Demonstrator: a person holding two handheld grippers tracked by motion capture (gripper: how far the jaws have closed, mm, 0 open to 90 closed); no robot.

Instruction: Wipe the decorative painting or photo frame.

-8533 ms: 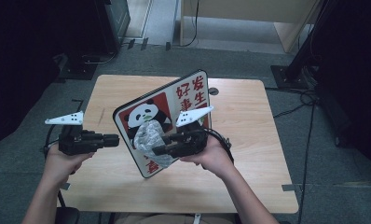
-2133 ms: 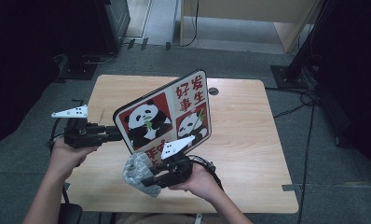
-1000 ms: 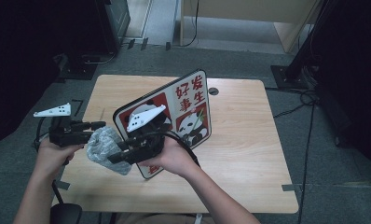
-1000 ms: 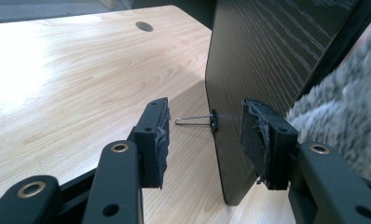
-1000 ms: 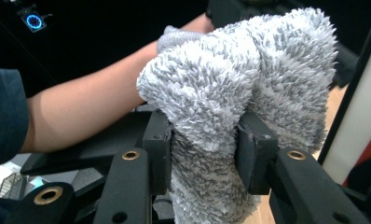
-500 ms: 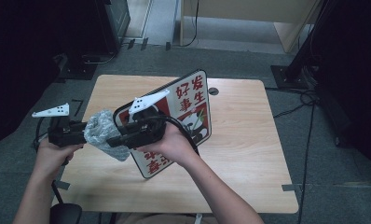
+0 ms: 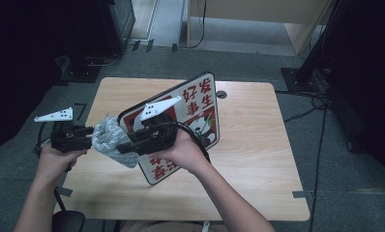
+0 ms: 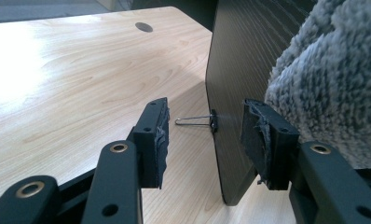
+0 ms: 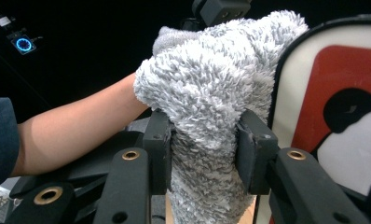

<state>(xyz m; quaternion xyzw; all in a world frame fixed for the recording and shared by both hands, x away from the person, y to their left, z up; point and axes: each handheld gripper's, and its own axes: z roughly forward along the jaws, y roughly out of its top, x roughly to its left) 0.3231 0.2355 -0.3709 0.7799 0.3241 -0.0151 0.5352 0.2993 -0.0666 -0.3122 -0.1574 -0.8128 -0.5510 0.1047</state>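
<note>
Fluffy grey microfibre cloth (image 9: 207,98): bunched into a thick wad, pile shaggy, pressed against the left edge of the sign's printed face. Rounded-corner sign board with red-and-white panda panels and red Chinese characters (image 7: 200,104): stands tilted on its lower edge on the pale wooden worktop (image 7: 258,145); back is dark wood-grain, with a small black binder clip (image 8: 213,120) on it.

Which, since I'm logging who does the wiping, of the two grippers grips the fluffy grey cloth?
The right gripper: its fingers pinch the grey cloth. The left gripper only straddles the sign board's edge, fingers apart.
</note>
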